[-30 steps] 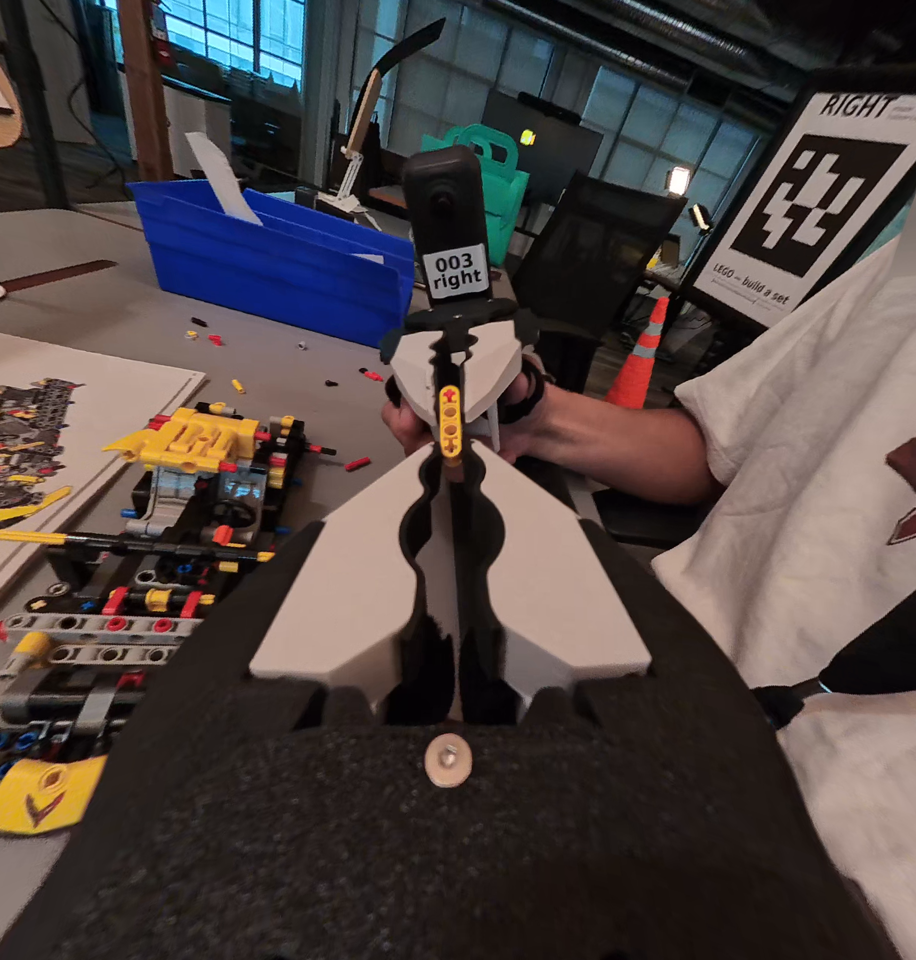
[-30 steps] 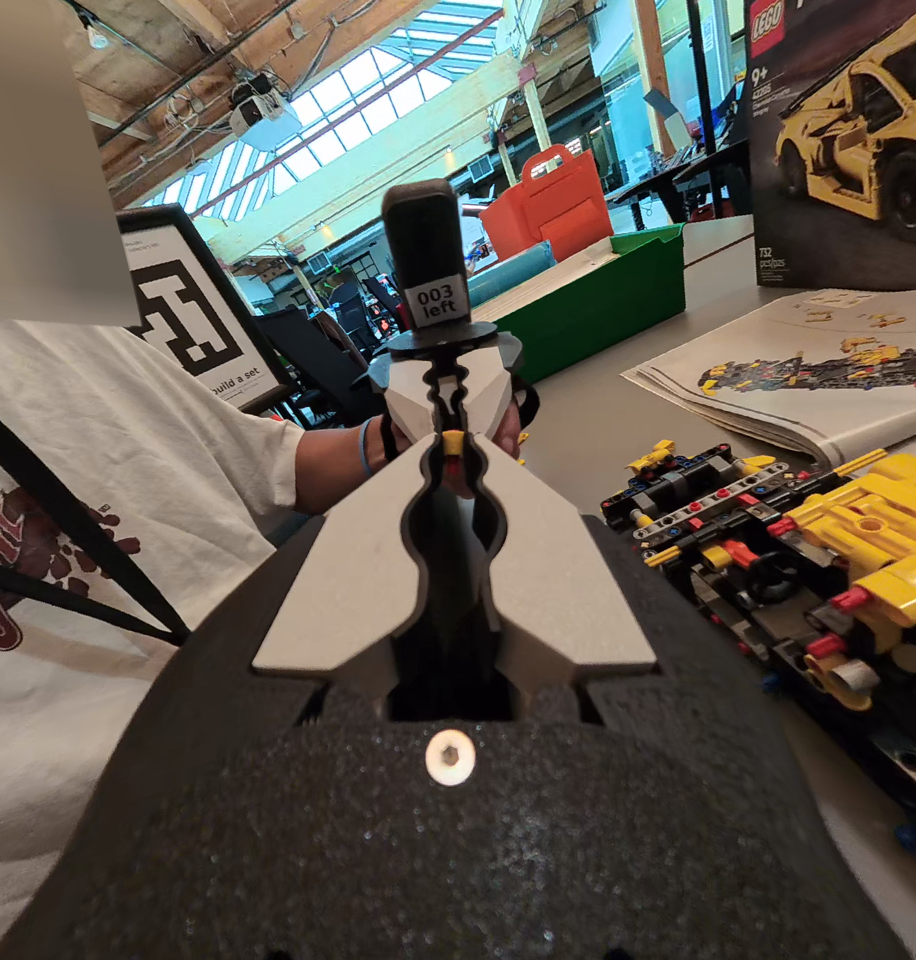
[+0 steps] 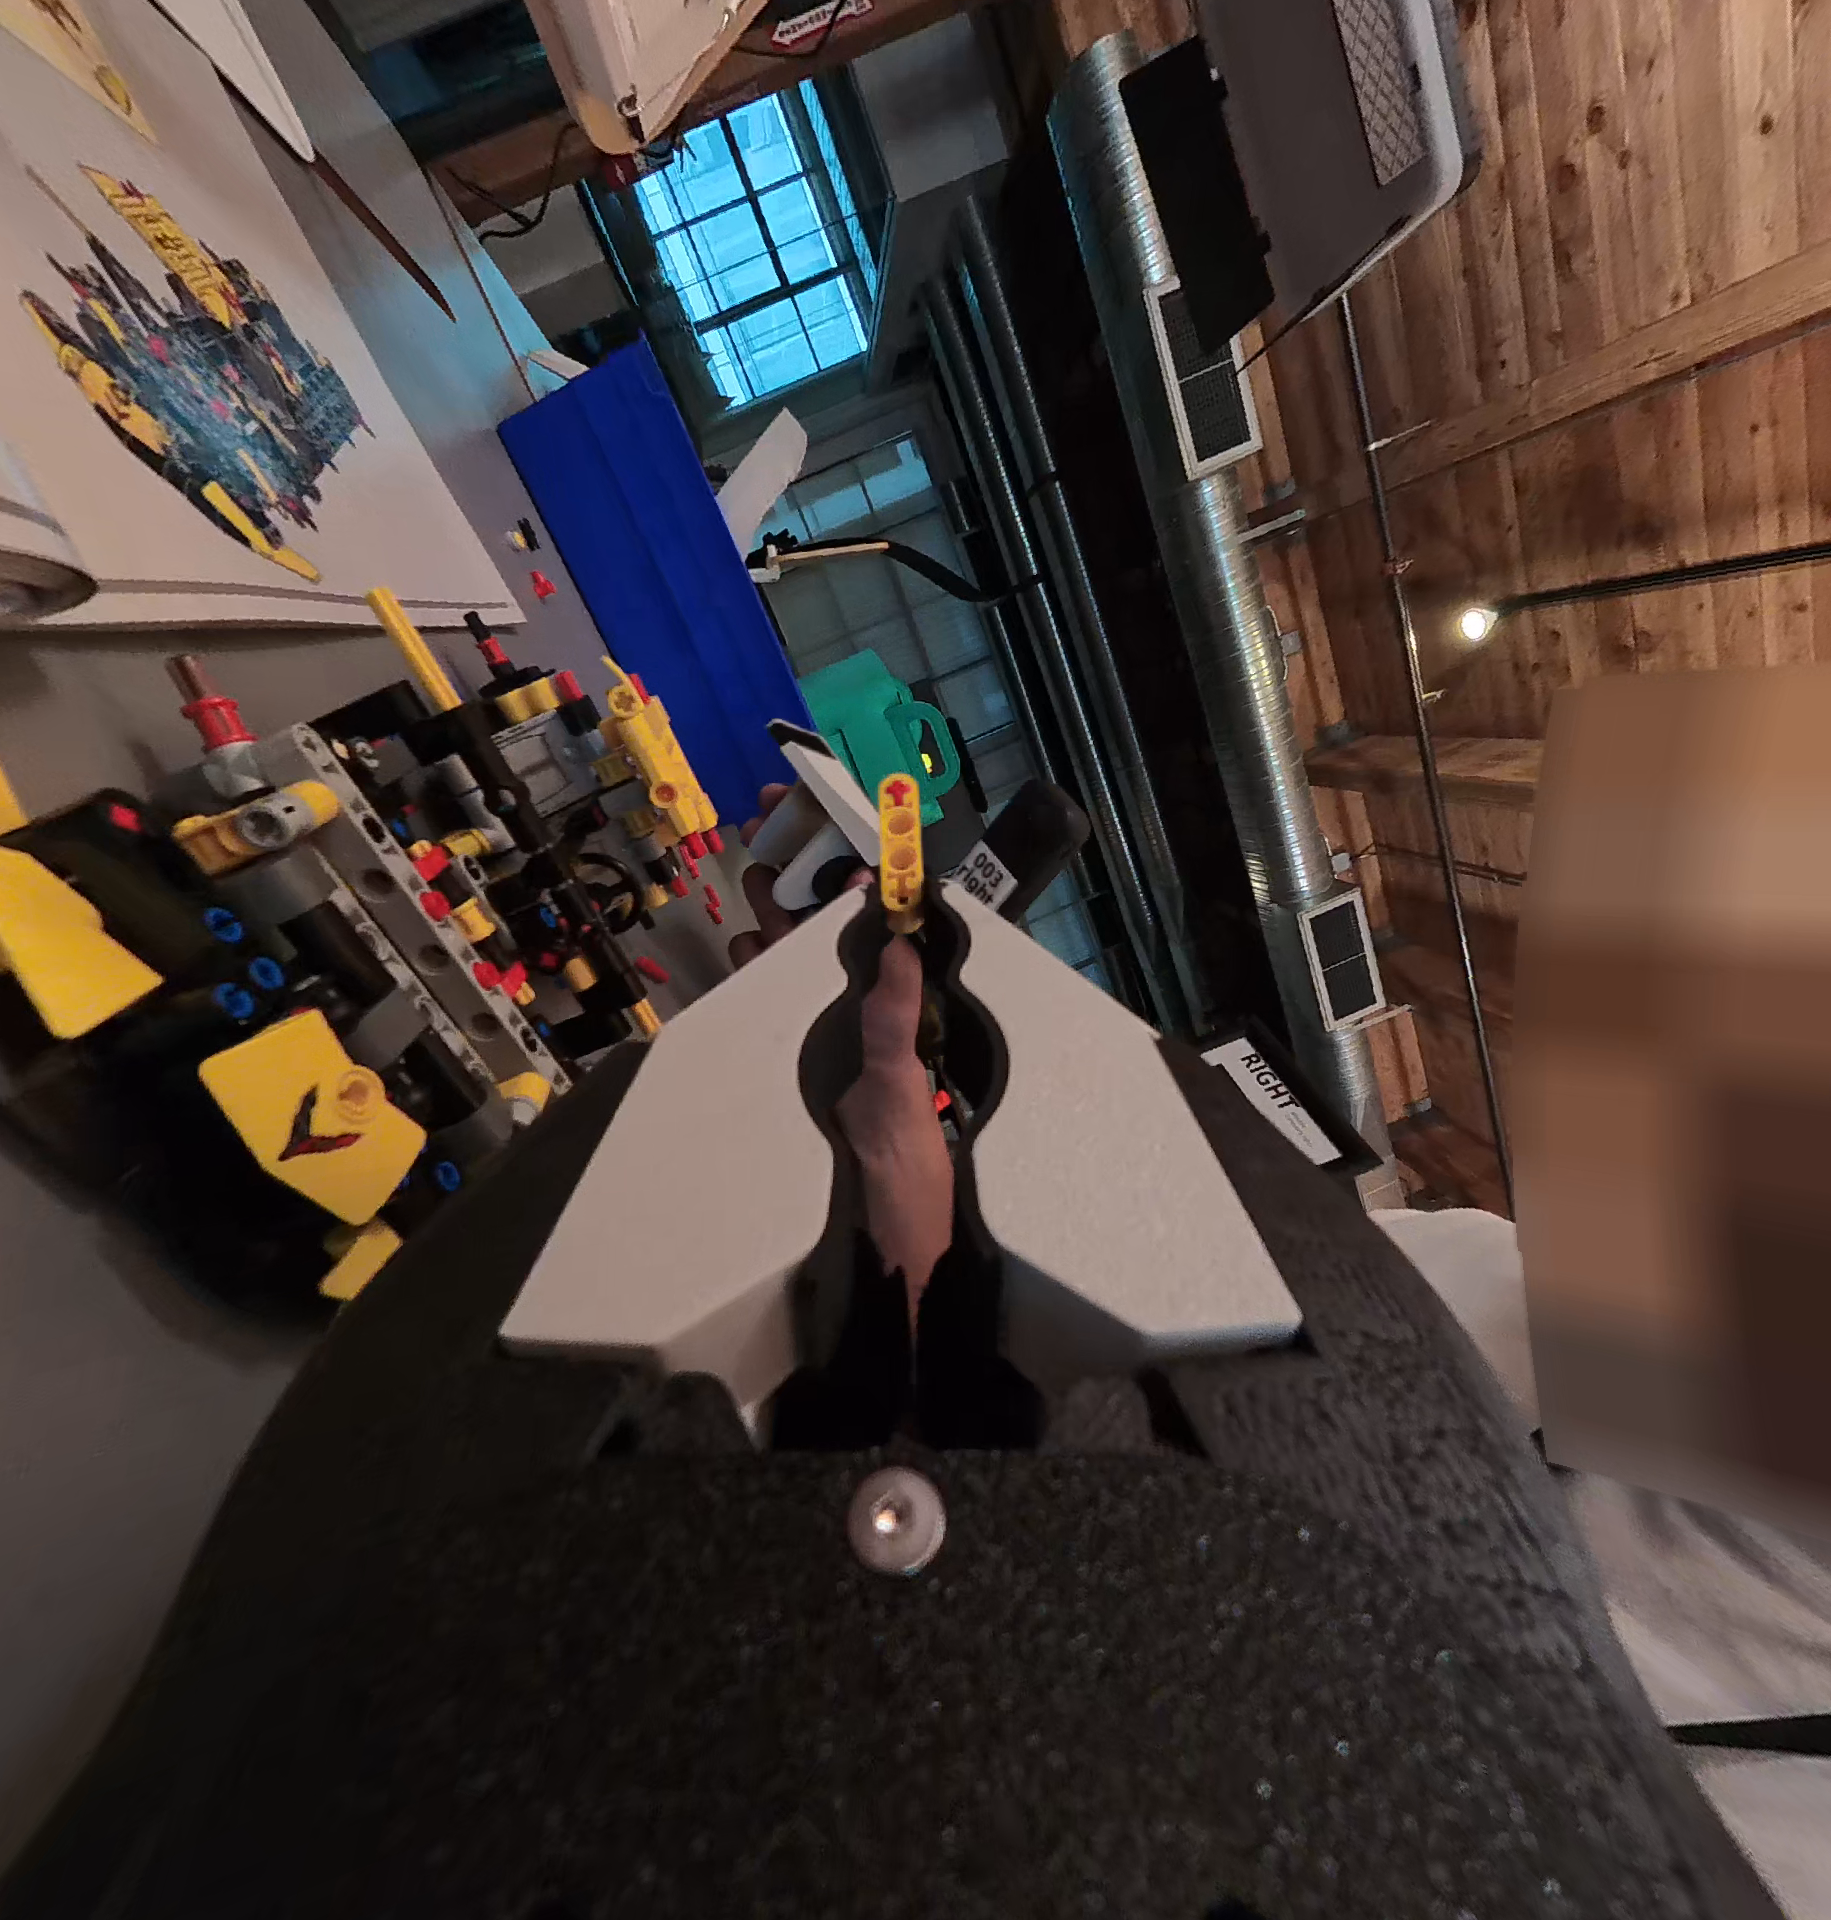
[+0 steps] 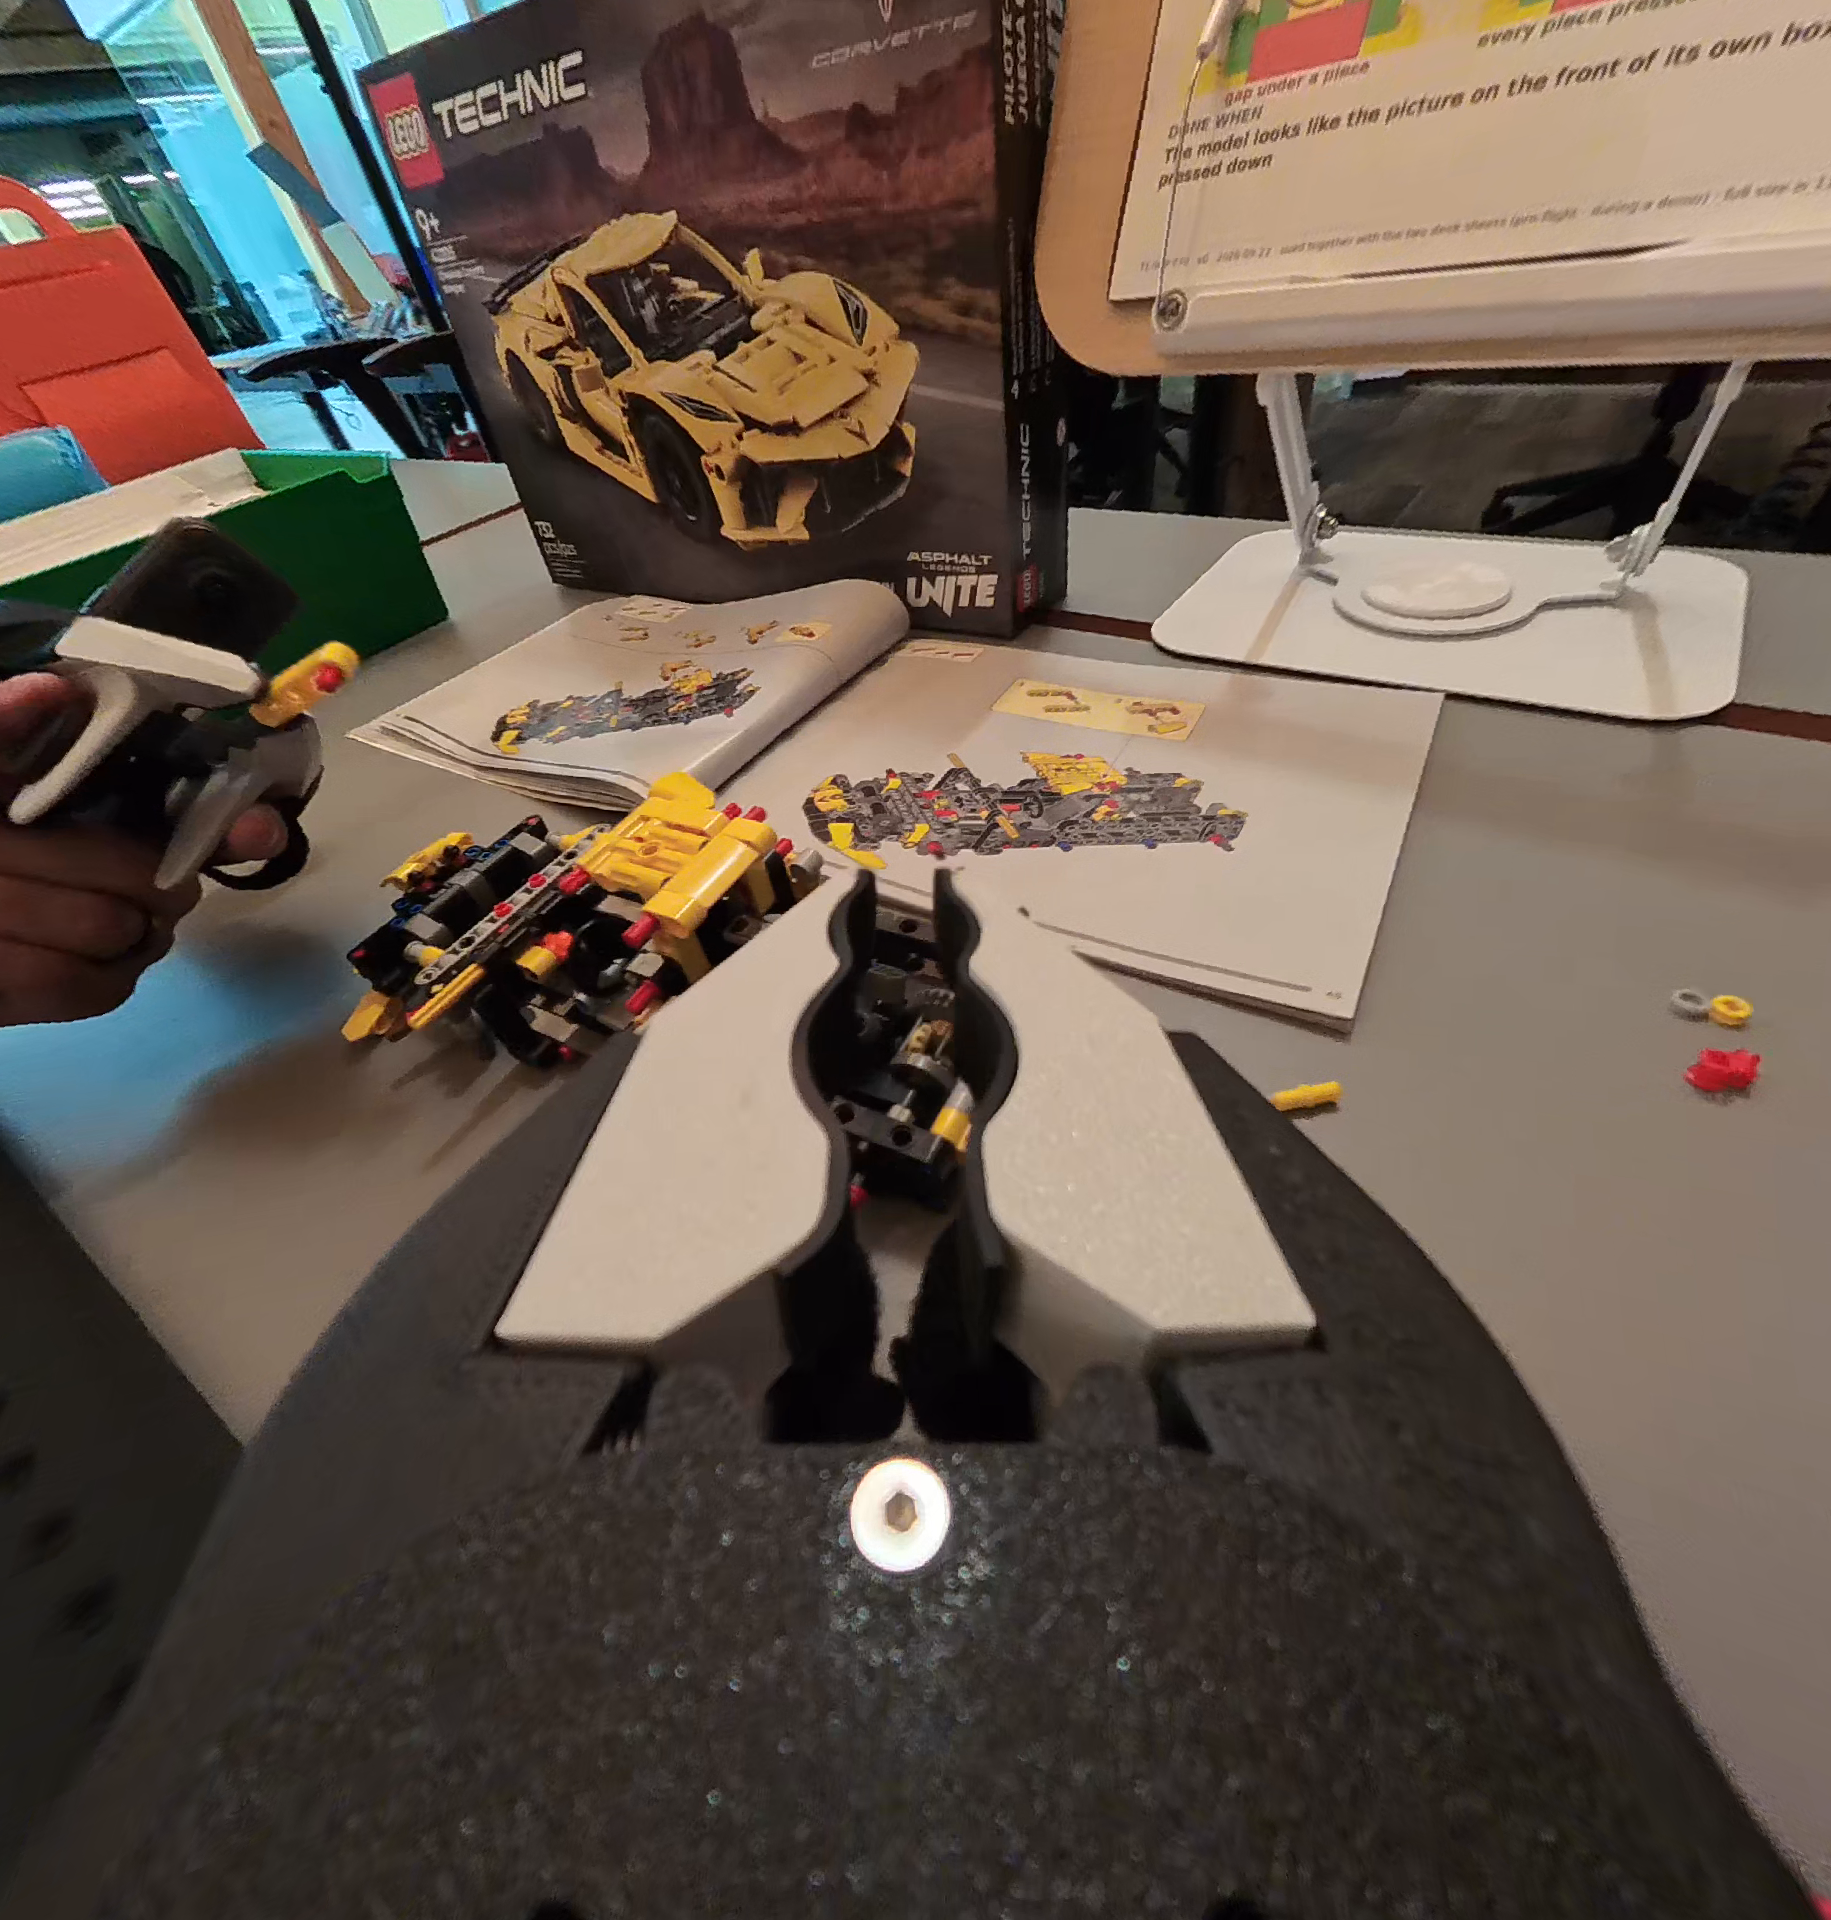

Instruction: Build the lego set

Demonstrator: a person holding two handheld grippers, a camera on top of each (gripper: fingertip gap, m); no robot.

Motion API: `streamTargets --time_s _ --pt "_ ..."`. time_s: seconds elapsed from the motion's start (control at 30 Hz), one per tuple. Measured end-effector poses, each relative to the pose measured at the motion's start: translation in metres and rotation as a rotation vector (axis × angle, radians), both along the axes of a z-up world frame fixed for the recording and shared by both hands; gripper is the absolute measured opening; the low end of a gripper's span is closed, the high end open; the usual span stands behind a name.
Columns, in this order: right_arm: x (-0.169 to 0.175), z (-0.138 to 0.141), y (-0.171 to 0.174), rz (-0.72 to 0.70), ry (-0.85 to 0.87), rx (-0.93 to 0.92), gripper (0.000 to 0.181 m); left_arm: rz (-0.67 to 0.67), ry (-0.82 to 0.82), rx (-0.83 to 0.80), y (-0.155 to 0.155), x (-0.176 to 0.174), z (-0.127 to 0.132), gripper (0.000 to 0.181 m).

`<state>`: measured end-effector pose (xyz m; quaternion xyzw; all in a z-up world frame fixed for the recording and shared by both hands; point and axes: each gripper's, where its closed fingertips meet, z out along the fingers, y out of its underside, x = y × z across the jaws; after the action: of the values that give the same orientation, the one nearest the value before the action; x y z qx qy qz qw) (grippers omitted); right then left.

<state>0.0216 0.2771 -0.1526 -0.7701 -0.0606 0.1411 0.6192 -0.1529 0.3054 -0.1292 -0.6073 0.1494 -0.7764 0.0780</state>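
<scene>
Both grippers have swung apart since a second ago: then they faced each other over one yellow beam; now the left gripper [image 3: 900, 914] is rolled onto its side and the right gripper [image 4: 900, 883] looks down at the table [image 4: 1576, 1195]. Left jaws are closed on the beam [image 3: 899, 842], gripping one end; its long axis runs straight out from the tips, with a red pin at the free end. Right jaws stand slightly parted and hold nothing. The chassis [image 4: 578, 914] lies on the table beside the manual [image 4: 1181, 831], its length running left to right across the right view; its near end sits under and between the right fingers. The left gripper hovers left of the chassis, clear of it, so the beam must travel rightward and down to reach it. Judgement: the right gripper is nearer and suited to steady the model. The receiving hole cannot be made out; the right fingers hide part of the chassis.
</scene>
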Motion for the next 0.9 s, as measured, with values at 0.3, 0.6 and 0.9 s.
streamTargets --time_s 0.3,0.6,0.9 --pt "-0.007 -0.001 0.001 0.036 -0.007 -0.007 0.006 -0.019 -0.002 -0.008 -0.003 0.002 -0.001 0.007" --pt "-0.013 -0.005 -0.001 0.07 0.017 -0.066 0.006 -0.037 -0.022 -0.02 -0.006 0.001 0.003 0.007" --pt "-0.022 -0.05 -0.07 0.463 -0.298 -0.457 0.017 -0.11 0.032 0.004 -0.023 0.007 -0.006 0.007"
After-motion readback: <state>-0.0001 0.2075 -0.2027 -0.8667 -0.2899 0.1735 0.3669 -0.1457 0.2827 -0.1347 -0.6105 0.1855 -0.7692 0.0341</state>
